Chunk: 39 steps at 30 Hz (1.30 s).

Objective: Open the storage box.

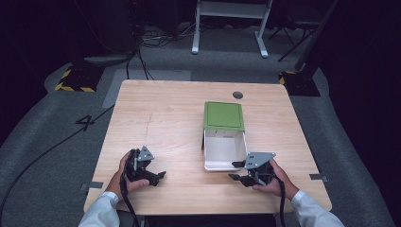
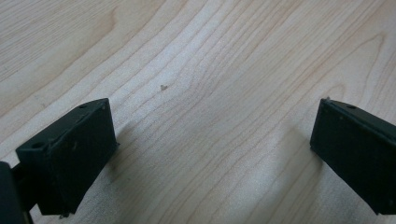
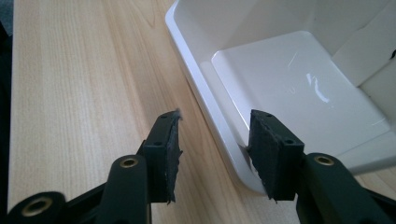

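Dark room, grey carpeted floor (image 1: 56, 142), cables trailing across it; white stand legs (image 1: 229, 28) at the far side.

Item 1. Table (image 1: 165, 113), pale wood, with a round cable port (image 1: 238, 95) near its far edge.

Item 2. White box (image 1: 224, 149), right of the table's middle and toward the near edge, open and apparently empty. Its green lid (image 1: 223, 115) is folded back on the far side, lying flat on the wood, which leaves the interior free to reach.

Item 3. Right gripper (image 1: 234, 170), held at the box's near right corner. In the right gripper view its fingers (image 3: 163, 144) stand apart and straddle the near wall of the box (image 3: 299, 74), one outside over the wood, the other inside against the wall. The outer pad is clear of the wall, so no clamp is made. Judged a set-up to grip the wall and shift or steady the box.

Item 4. Left gripper (image 1: 160, 178), near the table's front left, well apart from the box. Its fingers (image 2: 70, 154) are spread wide over bare wood with nothing between them; judged idle.

Not determined: the box's hinge line and any inner flaps, partly cut off in the right gripper view; the far room, lost in shadow.
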Each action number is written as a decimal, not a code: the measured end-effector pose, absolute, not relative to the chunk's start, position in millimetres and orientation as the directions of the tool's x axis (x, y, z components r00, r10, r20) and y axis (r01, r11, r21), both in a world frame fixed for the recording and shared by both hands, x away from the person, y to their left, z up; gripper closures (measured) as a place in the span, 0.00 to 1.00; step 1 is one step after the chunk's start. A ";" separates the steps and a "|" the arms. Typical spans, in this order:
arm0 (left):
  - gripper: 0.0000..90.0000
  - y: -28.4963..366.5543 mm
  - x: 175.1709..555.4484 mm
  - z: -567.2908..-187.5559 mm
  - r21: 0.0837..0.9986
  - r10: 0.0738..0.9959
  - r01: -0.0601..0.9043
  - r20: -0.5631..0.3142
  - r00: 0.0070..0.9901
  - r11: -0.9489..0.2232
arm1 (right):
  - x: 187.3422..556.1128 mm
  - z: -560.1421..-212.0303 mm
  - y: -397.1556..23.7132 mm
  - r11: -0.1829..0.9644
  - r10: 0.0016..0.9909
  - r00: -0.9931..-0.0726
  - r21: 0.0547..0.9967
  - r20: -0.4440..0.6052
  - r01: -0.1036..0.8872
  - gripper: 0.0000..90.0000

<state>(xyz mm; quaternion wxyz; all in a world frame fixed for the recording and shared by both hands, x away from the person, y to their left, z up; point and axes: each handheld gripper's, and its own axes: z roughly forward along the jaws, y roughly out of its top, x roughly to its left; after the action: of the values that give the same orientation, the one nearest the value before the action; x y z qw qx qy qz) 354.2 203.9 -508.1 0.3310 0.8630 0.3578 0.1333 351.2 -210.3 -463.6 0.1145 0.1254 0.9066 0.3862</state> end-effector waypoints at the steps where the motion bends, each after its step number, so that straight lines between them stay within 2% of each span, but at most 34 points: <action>1: 0.00 204.0 354.3 -508.0 0.666 0.705 0.528 -0.004 0.709 -0.527 | 349.9 -463.5 -210.7 0.670 0.316 -0.943 0.729 -0.107 0.142 0.59; 39: 0.00 203.9 354.2 -508.1 0.666 0.706 0.530 -0.007 0.708 -0.525 | 332.4 -462.5 -206.2 0.680 0.280 -0.952 0.726 -0.123 0.106 0.59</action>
<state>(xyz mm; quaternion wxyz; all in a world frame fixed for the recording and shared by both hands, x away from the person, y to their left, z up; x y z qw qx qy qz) 354.2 203.9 -508.1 0.3308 0.8630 0.3578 0.1332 332.4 -206.2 -462.5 0.1128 0.1060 0.9094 0.3859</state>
